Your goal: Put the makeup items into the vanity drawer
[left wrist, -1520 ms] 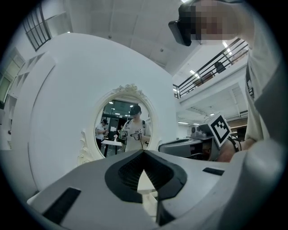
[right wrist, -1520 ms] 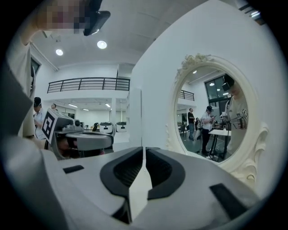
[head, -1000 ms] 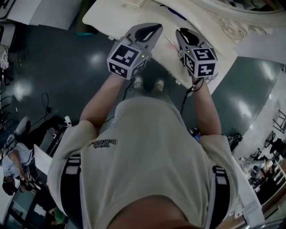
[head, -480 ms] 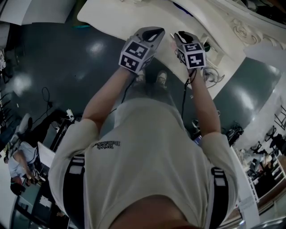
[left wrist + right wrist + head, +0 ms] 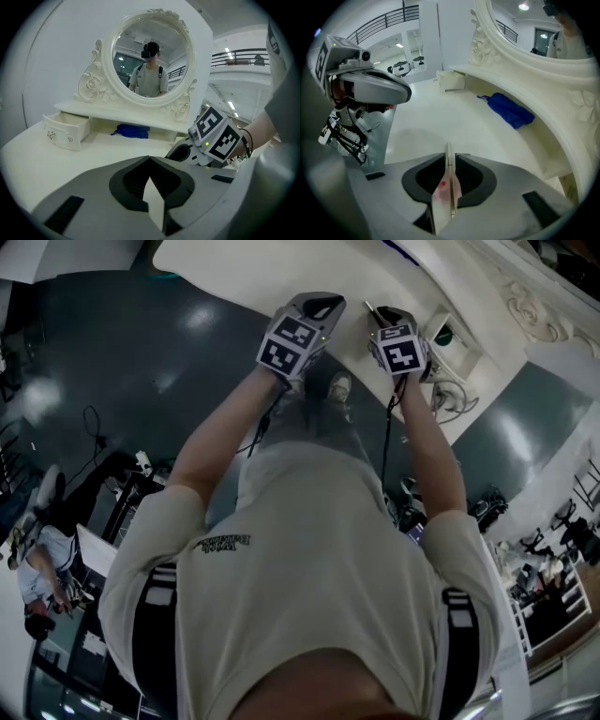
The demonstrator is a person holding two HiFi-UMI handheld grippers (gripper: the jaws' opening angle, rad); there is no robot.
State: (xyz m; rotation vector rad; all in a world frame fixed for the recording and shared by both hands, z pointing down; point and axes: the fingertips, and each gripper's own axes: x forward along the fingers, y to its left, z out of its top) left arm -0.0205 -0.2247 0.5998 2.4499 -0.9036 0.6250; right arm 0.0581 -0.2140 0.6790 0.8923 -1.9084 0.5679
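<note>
White surface (image 5: 70, 164) under an oval mirror (image 5: 150, 51). A small drawer (image 5: 65, 132) stands pulled open at its left end, with a blue pouch (image 5: 131, 131) lying under the shelf near it.

Right gripper (image 5: 449, 161): low over the surface, jaws nearly together on a thin pale makeup stick (image 5: 449, 192) with a red spot. They have just eased a touch wider, but the stick is pinched between the pads.

Left gripper (image 5: 150, 161): jaws closed tip to tip, nothing in them.

Step in hand, as I read it: carry the stick to the drawer. Firm the pinch first, since so slim a thing could swivel. Travel left across the surface, line the stick up lengthwise over the open drawer, and release low inside.
</note>
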